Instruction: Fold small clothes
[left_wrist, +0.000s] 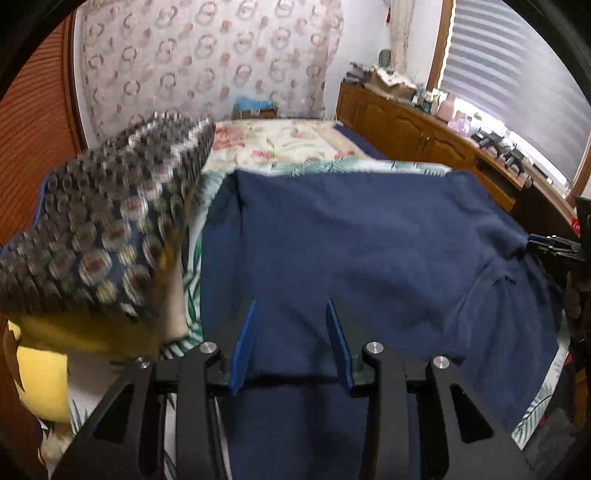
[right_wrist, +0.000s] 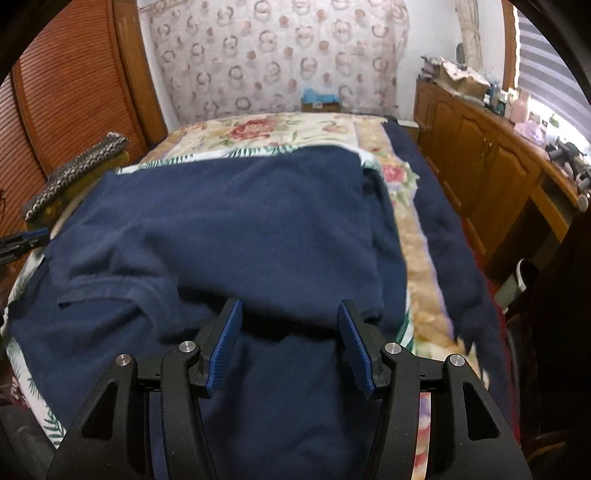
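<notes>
Left gripper (left_wrist: 291, 306) spread over navy garment (left_wrist: 351, 240) — lengthwise along bed (left_wrist: 280, 144).

home bedroom. bed (right_wrist: 258, 133) with floral bedspread, quilted floral headboard (right_wrist: 280, 55) at the far wall, louvered wooden wardrobe doors (right_wrist: 74, 92) on the left, cluttered wooden cabinet run (right_wrist: 480, 147) under a window with zebra blinds (left_wrist: 517, 81).

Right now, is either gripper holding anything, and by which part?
Nothing is held. The left gripper and right gripper are both open above the navy garment, with no cloth pinched between their fingers.
</notes>
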